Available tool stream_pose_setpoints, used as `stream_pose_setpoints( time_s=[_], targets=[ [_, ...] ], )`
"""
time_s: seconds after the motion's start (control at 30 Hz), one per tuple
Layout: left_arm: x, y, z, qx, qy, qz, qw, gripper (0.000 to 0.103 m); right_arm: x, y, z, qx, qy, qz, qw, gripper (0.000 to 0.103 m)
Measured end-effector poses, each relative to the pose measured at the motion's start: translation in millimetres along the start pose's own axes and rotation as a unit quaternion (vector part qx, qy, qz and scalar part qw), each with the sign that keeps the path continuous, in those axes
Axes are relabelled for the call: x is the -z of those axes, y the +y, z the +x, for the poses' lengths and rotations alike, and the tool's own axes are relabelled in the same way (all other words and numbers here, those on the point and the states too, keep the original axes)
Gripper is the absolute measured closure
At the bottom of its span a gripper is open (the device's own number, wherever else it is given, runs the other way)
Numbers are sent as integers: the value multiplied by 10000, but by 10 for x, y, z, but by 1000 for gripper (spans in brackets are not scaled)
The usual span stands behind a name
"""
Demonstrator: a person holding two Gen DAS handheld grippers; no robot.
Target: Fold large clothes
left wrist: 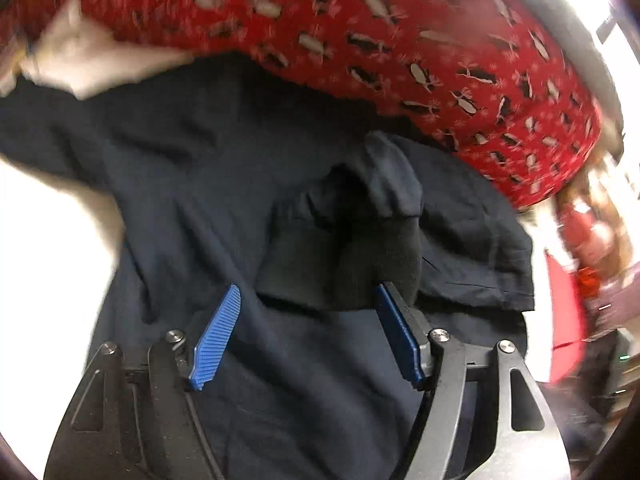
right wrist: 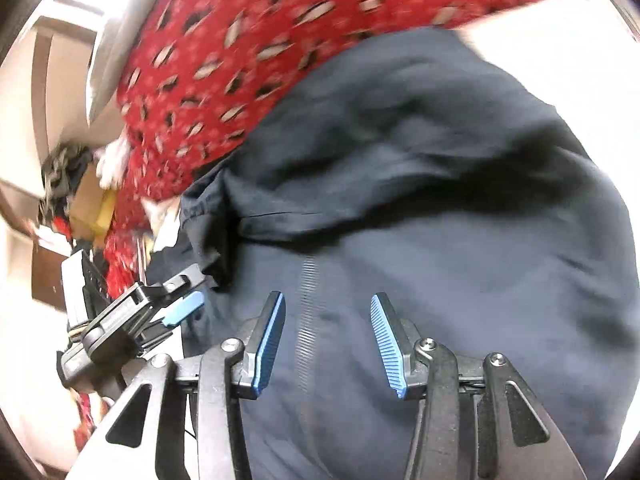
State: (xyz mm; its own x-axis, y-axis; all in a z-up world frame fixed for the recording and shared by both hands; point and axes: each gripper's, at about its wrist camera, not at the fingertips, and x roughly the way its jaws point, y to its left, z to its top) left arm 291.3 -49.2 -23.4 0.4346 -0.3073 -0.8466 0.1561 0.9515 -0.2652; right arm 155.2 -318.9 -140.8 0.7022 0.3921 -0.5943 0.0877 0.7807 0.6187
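A large dark navy garment lies spread on a white surface and fills both views. A bunched sleeve with a ribbed black cuff lies on it. My left gripper is open just above the cloth, its right fingertip beside the cuff. My right gripper is open over the flat navy cloth, holding nothing. The left gripper also shows at the lower left of the right wrist view.
A red cloth with a black-and-white pattern lies along the far edge of the garment, also in the right wrist view. The white surface shows at the sides. Clutter and a box stand beyond the edge.
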Motion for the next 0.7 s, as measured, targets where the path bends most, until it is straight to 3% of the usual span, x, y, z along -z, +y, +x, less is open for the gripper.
stream_pose_setpoints(
  time_s=[0.07, 0.17, 0.23, 0.27, 0.37, 0.5, 0.63, 0.7],
  targets=[
    [-13, -123, 29, -386, -179, 355, 9985, 33, 36, -191, -75, -92, -61, 246, 9996, 56],
    [-165, -225, 177, -732, -64, 639, 9952, 35, 61, -413, -118, -205, -109, 589, 9980, 56],
    [-426, -64, 171, -1177, -210, 174, 9927, 62, 91, -468, -135, -320, -143, 756, 9965, 56],
    [-520, 52, 136, -1309, -302, -111, 9909, 67, 111, -497, -162, -400, -181, 804, 9958, 56],
    [-759, 469, -33, -1571, -412, -854, 9830, 69, 157, -525, -245, -435, -245, 728, 9961, 56],
    [-739, 697, -307, -1053, -303, -1132, 9875, 69, 146, -553, -242, -436, -237, 681, 9964, 56],
    [-330, 451, -416, 199, -2, -994, 9948, 48, 139, -608, -197, -508, -250, 834, 9949, 56],
    [-109, 219, -356, 727, 202, -838, 9936, 46, 138, -582, -161, -538, -242, 840, 9947, 55]
  ],
)
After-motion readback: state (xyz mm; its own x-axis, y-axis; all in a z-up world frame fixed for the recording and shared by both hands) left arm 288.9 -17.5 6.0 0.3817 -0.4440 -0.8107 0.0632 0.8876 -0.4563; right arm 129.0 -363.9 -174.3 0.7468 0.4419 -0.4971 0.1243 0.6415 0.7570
